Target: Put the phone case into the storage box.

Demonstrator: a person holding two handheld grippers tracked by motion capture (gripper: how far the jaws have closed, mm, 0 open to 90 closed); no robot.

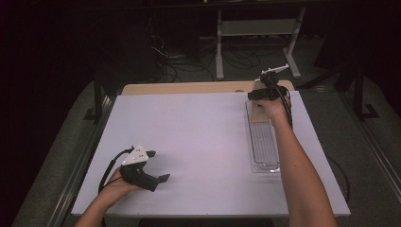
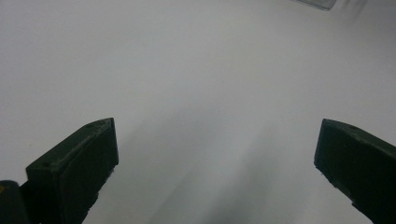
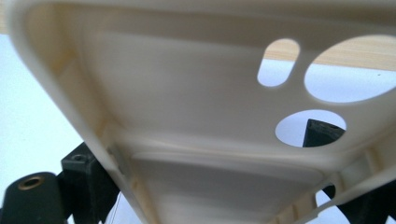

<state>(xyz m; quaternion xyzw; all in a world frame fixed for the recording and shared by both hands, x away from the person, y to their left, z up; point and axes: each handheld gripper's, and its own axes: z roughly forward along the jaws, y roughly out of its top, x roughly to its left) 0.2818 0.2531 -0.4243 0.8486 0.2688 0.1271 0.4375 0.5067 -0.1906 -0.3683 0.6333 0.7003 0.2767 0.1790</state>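
Note:
A cream phone case [image 1: 258,109] with rounded camera cut-outs [image 3: 177,107] is held over the far end of a clear plastic tray [image 1: 263,144] at the table's right side. My right gripper [image 1: 265,96] [image 3: 201,154] is shut on the case, one jaw on each side; one jaw shows through a cut-out. My left gripper [image 1: 160,165] [image 2: 217,140] rests low over the white table surface [image 1: 198,137] near the front left, open, with nothing between its jaws.
The tray is long and narrow and runs front to back; a corner of the tray [image 2: 317,3] shows in the left gripper view. A wooden table edge [image 1: 189,88] lies past the white sheet. Cables and a white stand [image 1: 257,28] are on the floor behind.

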